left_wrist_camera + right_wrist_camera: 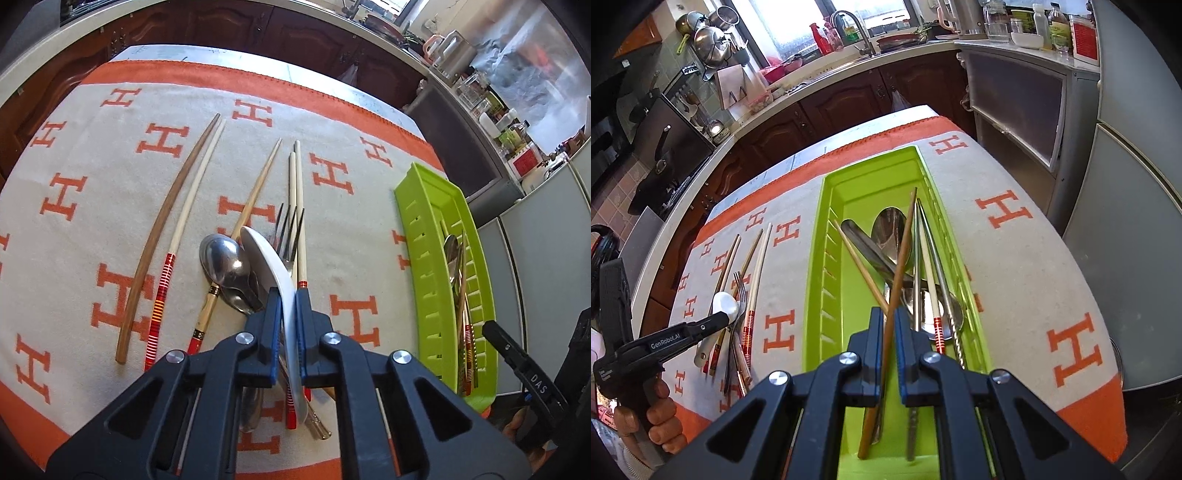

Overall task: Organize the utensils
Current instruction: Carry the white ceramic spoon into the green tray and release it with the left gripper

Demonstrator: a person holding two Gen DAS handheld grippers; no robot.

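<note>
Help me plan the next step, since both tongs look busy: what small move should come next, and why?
Probably open the right tongs: they pinch a brown wooden chopstick already over the green plastic tray. The left tongs grip a white ceramic spoon, waiting.

A big cloth (351, 229) covers the table. It is cream with an orange edge and orange H letters all over it. Behind the table runs a long counter with dark brown cupboard doors (849, 99) under it. A shiny tap (857, 27) bends over the sink by the window. A red spray bottle (820, 37) stands near the tap. Shiny metal pots (709, 37) hang on the wall at the left. A silver kettle (964, 18) sits on the counter, with jars and bottles (1045, 24) just beside it. A tall grey fridge (1137, 184) stands at the right.
</note>
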